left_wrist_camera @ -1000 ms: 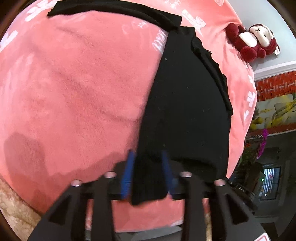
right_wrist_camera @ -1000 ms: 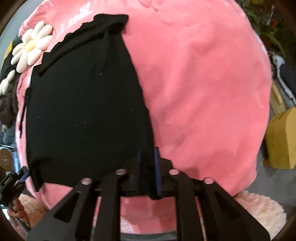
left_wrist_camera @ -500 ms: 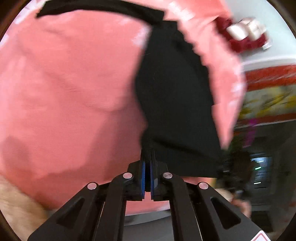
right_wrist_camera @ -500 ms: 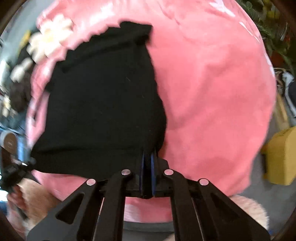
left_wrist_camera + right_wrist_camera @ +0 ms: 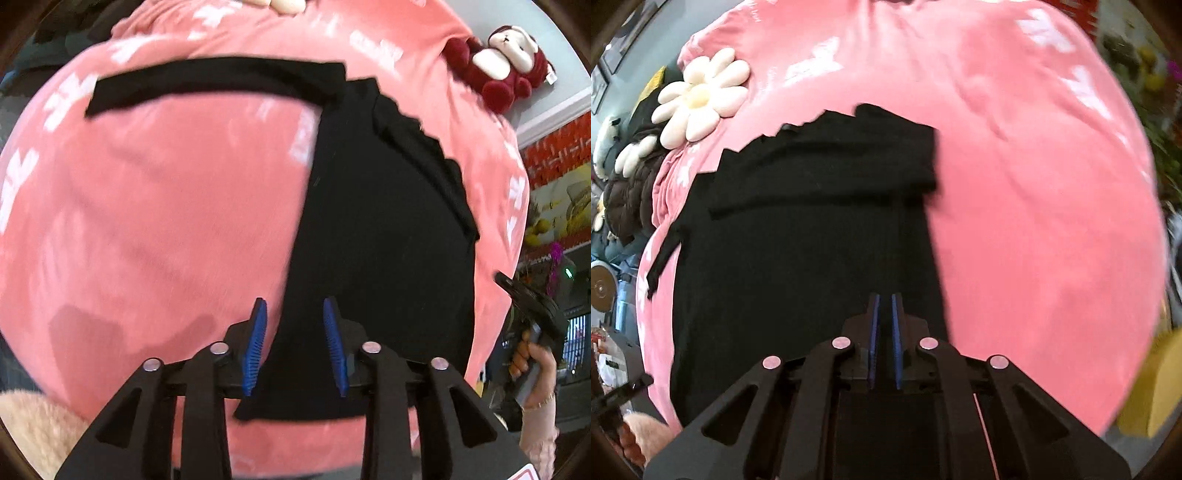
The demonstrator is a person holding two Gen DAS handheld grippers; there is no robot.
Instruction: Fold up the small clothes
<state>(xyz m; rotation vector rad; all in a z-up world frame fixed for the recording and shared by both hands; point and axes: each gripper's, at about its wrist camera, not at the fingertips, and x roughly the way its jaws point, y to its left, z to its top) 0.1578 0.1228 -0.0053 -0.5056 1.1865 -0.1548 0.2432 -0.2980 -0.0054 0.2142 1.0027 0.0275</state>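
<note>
Black knit fabric, the garment [image 5: 384,236] under fold, lies flat on a pink fleece blanket [image 5: 155,206] that carries white printed marks. In the left wrist view the garment occupies the right half of the blanket, with one long sleeve [image 5: 207,83] stretched out to the far left across the pink surface. Its near hem sits just below the left gripper [image 5: 294,343], whose blue-padded fingers [image 5: 255,347] stand wide apart, one on either side of the garment's near left corner, gripping nothing.

In the right wrist view the garment [image 5: 798,251] fills the left and centre of the frame, with a sleeve [image 5: 831,162] folded across its far part and a narrow strip of cloth trailing off its left edge. The right gripper [image 5: 885,339] shows its blue pads [image 5: 874,339] drawn narrow, with a thin gap between them; black cloth lies beneath and ahead, but whether any is pinched cannot be told.

Surroundings: a red and cream plush toy [image 5: 506,59] rests at the far right edge of the blanket. A daisy-shaped cushion [image 5: 701,98] lies at the far left, beside a dark brown padded jacket [image 5: 628,195]. A yellow object [image 5: 1160,387] stands near right, off the blanket. The other handheld gripper and the hand [image 5: 532,354] holding it show at the right of the left wrist view.
</note>
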